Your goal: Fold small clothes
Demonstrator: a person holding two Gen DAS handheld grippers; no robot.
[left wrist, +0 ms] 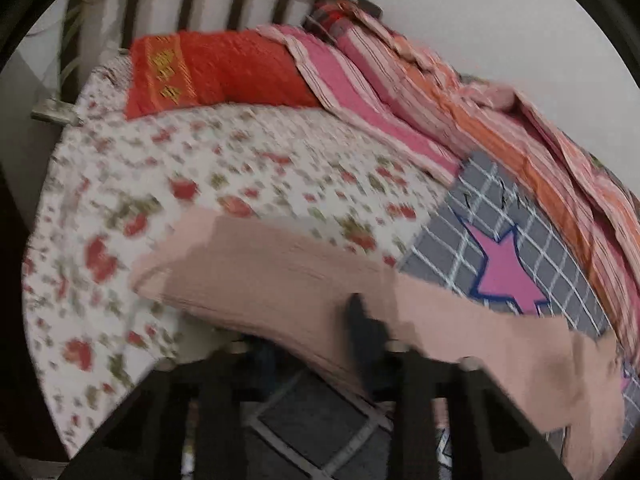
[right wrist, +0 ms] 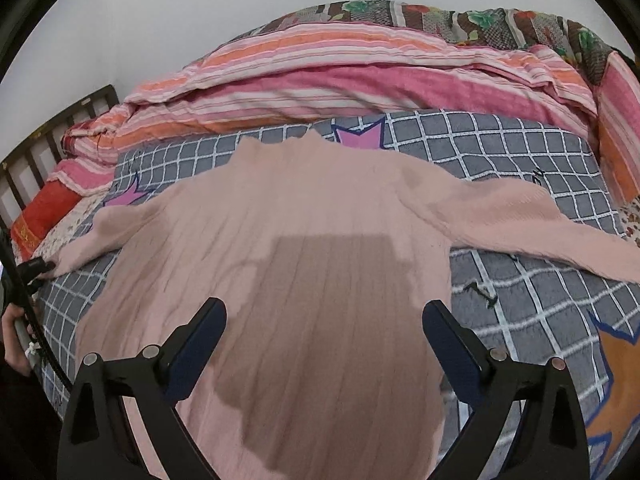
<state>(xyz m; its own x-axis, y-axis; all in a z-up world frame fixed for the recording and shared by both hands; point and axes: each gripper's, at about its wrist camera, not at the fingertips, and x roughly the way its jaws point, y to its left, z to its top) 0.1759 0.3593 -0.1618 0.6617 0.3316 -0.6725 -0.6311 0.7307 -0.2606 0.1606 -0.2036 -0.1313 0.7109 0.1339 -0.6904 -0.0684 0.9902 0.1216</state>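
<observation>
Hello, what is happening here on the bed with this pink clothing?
A person is folding a pink sweater spread on a grey checked blanket. The left gripper is closed on the end of one sleeve, at the floral sheet side of the bed. The right gripper hovers wide open above the sweater's body and holds nothing. The other sleeve lies stretched out flat. No fold is visible yet.

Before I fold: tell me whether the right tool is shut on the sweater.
No, the right tool hangs open above the pink sweater, gripping nothing.
</observation>
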